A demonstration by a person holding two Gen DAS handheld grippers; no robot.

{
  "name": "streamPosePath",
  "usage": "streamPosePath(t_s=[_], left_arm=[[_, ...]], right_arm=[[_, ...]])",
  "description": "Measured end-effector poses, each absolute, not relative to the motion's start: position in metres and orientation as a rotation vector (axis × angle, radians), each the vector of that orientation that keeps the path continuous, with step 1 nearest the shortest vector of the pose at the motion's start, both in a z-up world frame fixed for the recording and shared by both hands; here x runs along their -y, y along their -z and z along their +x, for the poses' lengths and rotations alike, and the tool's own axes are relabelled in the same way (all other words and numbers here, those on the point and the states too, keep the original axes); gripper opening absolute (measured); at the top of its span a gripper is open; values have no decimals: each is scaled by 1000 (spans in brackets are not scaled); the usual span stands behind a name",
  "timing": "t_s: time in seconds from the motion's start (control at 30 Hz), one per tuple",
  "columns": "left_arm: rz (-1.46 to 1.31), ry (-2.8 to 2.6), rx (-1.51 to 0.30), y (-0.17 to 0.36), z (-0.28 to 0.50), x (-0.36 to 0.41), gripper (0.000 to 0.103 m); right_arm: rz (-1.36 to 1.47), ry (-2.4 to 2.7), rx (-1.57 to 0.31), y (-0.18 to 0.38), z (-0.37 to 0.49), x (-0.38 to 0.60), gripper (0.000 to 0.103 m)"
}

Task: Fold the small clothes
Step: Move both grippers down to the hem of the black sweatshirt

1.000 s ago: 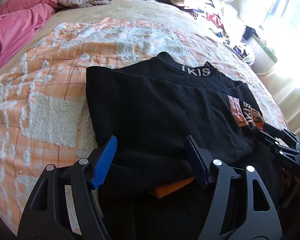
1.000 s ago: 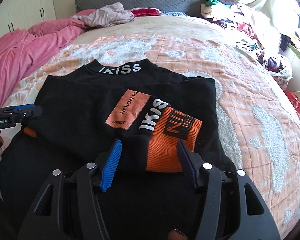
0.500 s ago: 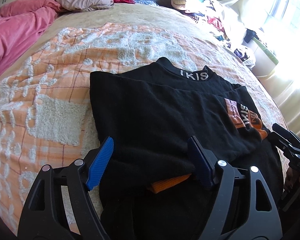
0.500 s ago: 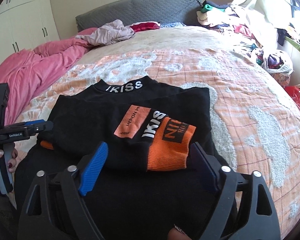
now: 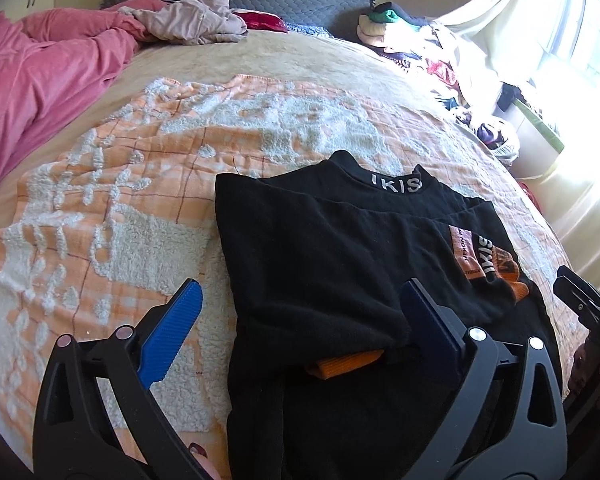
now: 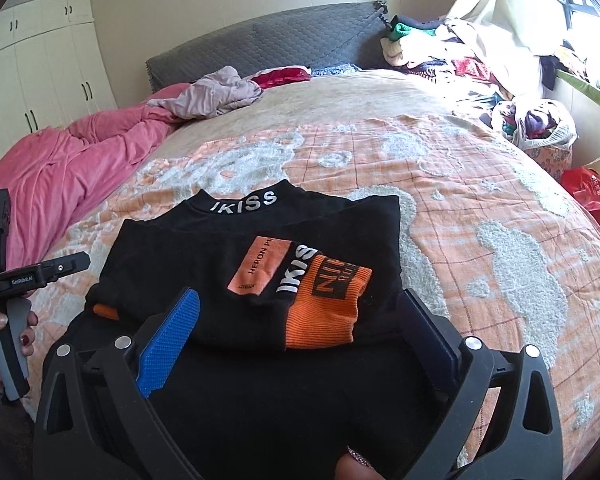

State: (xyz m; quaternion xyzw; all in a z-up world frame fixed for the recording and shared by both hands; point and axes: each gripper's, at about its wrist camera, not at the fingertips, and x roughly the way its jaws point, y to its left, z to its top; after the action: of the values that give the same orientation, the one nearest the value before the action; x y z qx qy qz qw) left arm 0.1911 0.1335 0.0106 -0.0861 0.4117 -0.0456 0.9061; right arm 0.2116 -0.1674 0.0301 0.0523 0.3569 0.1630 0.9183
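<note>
A black top (image 5: 324, 248) with a white-lettered collar lies on the bed, both sleeves folded in across its body; it also shows in the right wrist view (image 6: 204, 264). The right sleeve ends in an orange cuff (image 6: 328, 304) with an orange patch (image 6: 260, 266) beside it. The left sleeve's orange cuff (image 5: 344, 362) peeks out near my left gripper. My left gripper (image 5: 300, 312) is open and empty, raised over the top's lower left part. My right gripper (image 6: 300, 326) is open and empty, raised over the lower right part.
The top lies on an orange and white blanket (image 6: 480, 208). A pink duvet (image 6: 60, 168) lies at the left, a grey headboard (image 6: 268, 44) at the back. A heap of clothes (image 6: 460, 56) and a bag (image 6: 540, 128) sit at the right, with a red bag (image 6: 588, 196) beside the bed.
Both grippers have pulled back and risen from the top, and their jaws have opened wider. The top has not moved.
</note>
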Motion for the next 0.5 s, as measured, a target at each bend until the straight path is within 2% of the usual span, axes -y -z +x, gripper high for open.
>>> streamPosePath(t_s=[0.5], left_arm=[[-174, 62, -759, -35, 142, -131, 93]], right_arm=[[88, -416, -708, -42, 197, 158, 98]])
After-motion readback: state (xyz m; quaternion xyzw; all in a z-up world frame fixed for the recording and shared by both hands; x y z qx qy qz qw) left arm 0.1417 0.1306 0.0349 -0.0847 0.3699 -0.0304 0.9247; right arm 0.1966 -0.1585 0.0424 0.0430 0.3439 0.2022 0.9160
